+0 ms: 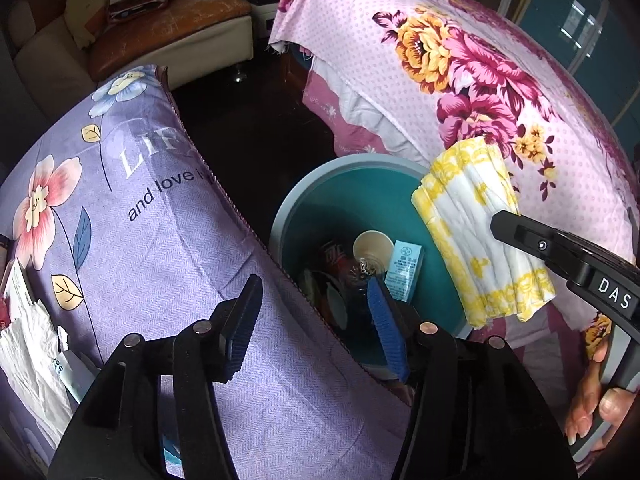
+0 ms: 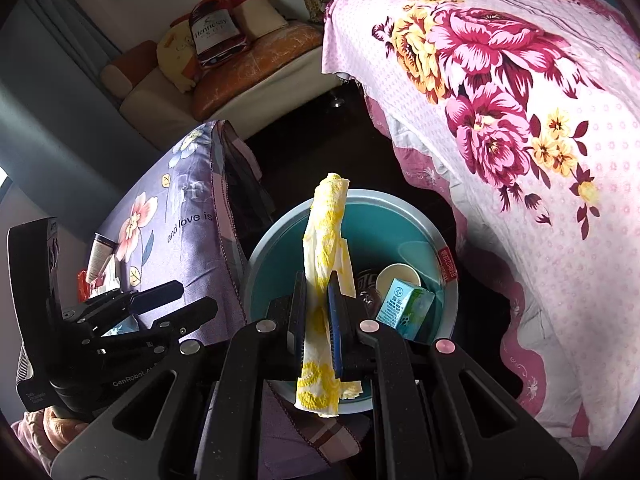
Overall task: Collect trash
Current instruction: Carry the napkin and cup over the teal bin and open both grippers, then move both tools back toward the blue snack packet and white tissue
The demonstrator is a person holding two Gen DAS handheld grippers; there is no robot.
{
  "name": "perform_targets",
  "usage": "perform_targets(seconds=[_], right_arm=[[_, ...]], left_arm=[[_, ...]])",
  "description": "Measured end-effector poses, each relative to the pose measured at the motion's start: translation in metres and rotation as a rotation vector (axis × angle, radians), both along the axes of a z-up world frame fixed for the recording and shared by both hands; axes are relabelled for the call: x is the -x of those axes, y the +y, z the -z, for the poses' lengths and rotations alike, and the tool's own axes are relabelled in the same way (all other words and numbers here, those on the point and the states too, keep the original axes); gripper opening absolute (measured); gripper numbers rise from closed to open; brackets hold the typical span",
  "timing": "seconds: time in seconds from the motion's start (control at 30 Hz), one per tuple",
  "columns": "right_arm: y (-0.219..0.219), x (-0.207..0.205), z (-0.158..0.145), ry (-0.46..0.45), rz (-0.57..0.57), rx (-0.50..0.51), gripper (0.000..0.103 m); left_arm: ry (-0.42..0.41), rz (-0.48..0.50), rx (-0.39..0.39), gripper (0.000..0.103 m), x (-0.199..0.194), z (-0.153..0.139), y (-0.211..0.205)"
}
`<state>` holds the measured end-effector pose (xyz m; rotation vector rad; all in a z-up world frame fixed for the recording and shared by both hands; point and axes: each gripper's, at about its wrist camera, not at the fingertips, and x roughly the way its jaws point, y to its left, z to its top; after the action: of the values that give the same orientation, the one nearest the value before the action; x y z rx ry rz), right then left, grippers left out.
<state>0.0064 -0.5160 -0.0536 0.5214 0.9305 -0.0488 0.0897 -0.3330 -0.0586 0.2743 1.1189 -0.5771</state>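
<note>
Yellow-printed napkin (image 2: 326,276) is clamped between the right gripper (image 2: 316,308) fingers, hanging above the teal bin (image 2: 404,208) near its rim. Let go off-centre, I judge it could catch the rim or drift onto the purple cloth (image 1: 132,240) beside it. Left gripper (image 1: 308,332) stands apart, empty. Inside the bin – a paper cup (image 2: 398,280), a small blue-green carton (image 2: 408,304) and a can (image 1: 334,256)
</note>
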Motion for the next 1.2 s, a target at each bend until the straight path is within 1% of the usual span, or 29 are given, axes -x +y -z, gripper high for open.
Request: perform_targets(seconds=[0.07, 0.17, 0.3, 0.43, 0.5, 0.53, 0.57, 0.63, 0.83, 0.93, 0.97, 1.2], right_arm=[[0.001, -0.002, 0.004, 0.009, -0.002, -0.003, 0.01], [0.001, -0.005, 0.008, 0.022, -0.005, -0.005, 0.01], [0.001, -0.007, 0.013, 0.04, -0.004, -0.004, 0.01], [0.0, -0.007, 0.017, 0.06, 0.007, -0.011, 0.014], [0.0, -0.006, 0.02, 0.069, 0.011, -0.018, 0.024], [0.0, -0.006, 0.02, 0.071, 0.013, -0.021, 0.036], [0.0, -0.005, 0.02, 0.071, 0.017, -0.019, 0.046], [0.003, -0.005, 0.019, 0.069, 0.017, -0.006, 0.047], [0.014, -0.008, 0.014, 0.071, -0.004, -0.006, 0.062], [0.022, -0.011, 0.01, 0.071, -0.02, -0.001, 0.065], [0.025, -0.011, 0.009, 0.07, -0.025, -0.001, 0.068], [0.053, -0.018, 0.002, 0.069, -0.08, 0.005, 0.072]], left_arm=[[0.002, -0.007, 0.009, 0.062, 0.0, -0.002, 0.003], [-0.01, -0.024, 0.015, 0.073, -0.001, -0.005, 0.009], [-0.01, -0.038, 0.025, 0.079, -0.001, -0.007, 0.015], [-0.012, -0.046, 0.028, 0.082, -0.001, -0.008, 0.019], [-0.009, -0.048, 0.029, 0.083, 0.0, -0.007, 0.022], [-0.008, -0.049, 0.029, 0.083, 0.0, -0.007, 0.024], [-0.006, -0.05, 0.029, 0.083, 0.0, -0.007, 0.025], [-0.003, -0.054, 0.029, 0.083, 0.001, -0.006, 0.028], [-0.002, -0.081, 0.034, 0.084, 0.002, -0.009, 0.046], [-0.007, -0.103, 0.036, 0.087, 0.002, -0.011, 0.059], [-0.01, -0.111, 0.036, 0.087, 0.002, -0.011, 0.064], [-0.007, -0.182, 0.031, 0.089, 0.0, -0.012, 0.108]])
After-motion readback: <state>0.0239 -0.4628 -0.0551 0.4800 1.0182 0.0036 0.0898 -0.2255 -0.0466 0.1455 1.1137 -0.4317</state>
